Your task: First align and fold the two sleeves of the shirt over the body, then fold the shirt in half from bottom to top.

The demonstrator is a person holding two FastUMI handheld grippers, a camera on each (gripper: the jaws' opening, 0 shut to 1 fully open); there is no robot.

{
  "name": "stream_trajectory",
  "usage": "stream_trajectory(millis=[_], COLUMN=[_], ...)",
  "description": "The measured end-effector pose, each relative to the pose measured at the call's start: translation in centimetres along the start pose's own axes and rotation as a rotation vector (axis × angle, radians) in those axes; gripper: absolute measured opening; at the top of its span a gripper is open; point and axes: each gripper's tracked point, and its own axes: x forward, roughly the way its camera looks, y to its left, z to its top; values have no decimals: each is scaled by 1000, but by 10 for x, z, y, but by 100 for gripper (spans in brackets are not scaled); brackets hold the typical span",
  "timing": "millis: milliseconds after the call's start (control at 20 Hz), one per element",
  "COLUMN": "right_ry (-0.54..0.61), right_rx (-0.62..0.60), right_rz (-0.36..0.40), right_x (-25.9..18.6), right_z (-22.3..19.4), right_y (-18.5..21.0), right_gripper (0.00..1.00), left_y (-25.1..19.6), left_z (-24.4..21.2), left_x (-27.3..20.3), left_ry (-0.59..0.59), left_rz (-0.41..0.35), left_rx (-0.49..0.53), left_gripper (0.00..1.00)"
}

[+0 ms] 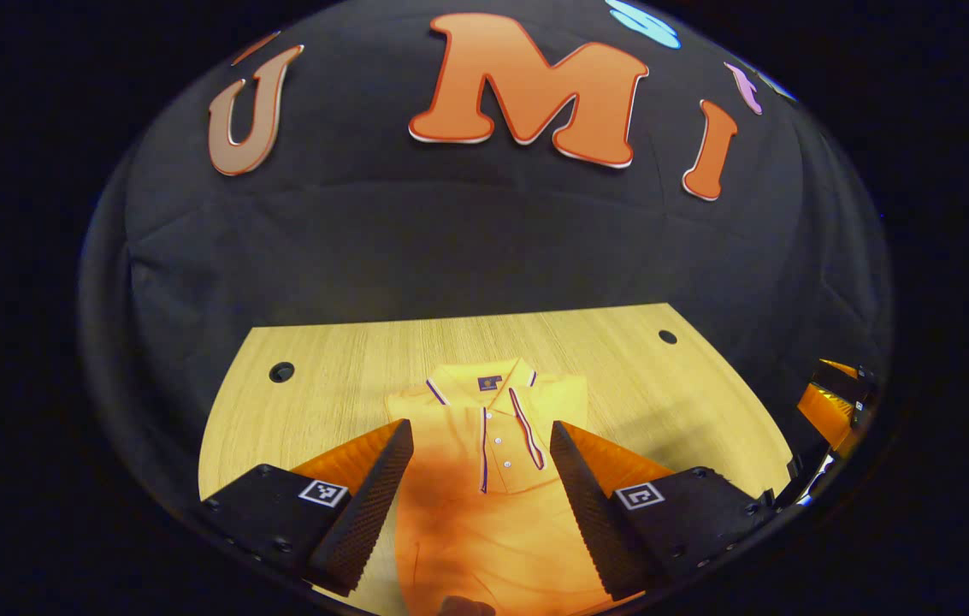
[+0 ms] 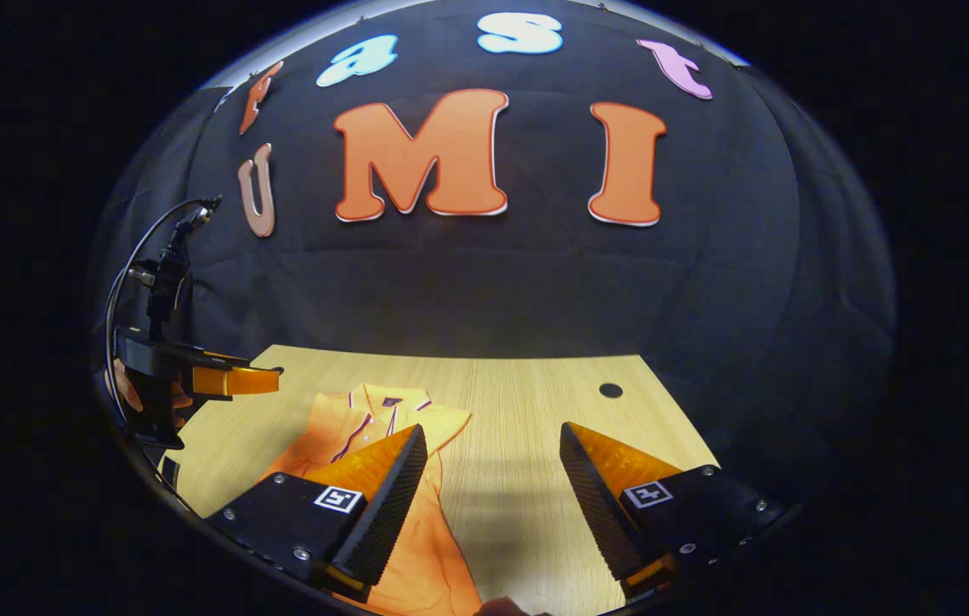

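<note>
Orange short-sleeved polo shirt with striped collar and button placket (image 1: 493,479): lies flat on the pale wood-grain table (image 1: 330,385), collar toward the booth wall, sleeves already folded in over the body so the outline is a narrow rectangle. Left gripper (image 1: 481,500): above the shirt's lower half, fingers spread wide, holding nothing; shirt front visible between them. Right gripper (image 2: 493,505): beside the shirt, over bare tabletop, fingers spread wide, empty; in the right gripper view the shirt (image 2: 416,530) runs under its near finger. Two round dark holes (image 1: 281,371) sit near the table's far corners. Left gripper also visible farther off in the right gripper view, held by a hand (image 2: 135,389).
</note>
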Motion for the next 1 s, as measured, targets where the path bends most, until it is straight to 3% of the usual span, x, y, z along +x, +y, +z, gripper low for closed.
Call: stream_trajectory(millis=[350, 650, 800, 1000], right_ry=[-271, -281, -180, 70], right_rx=[-137, -132, -151, -166], right_rz=[118, 197, 214, 206], right_x=[-29, -47, -41, -32], right_z=[33, 9, -32, -109], right_y=[35, 59, 59, 55], right_gripper=[95, 96, 97, 99], left_y=[3, 5, 10, 14], left_z=[11, 14, -31, -98], left_x=[-93, -168, -165, -152], left_ry=[-352, -518, -433, -260], left_rz=[77, 194, 216, 199], left_rx=[5, 67, 71, 8], left_gripper=[97, 97, 96, 96])
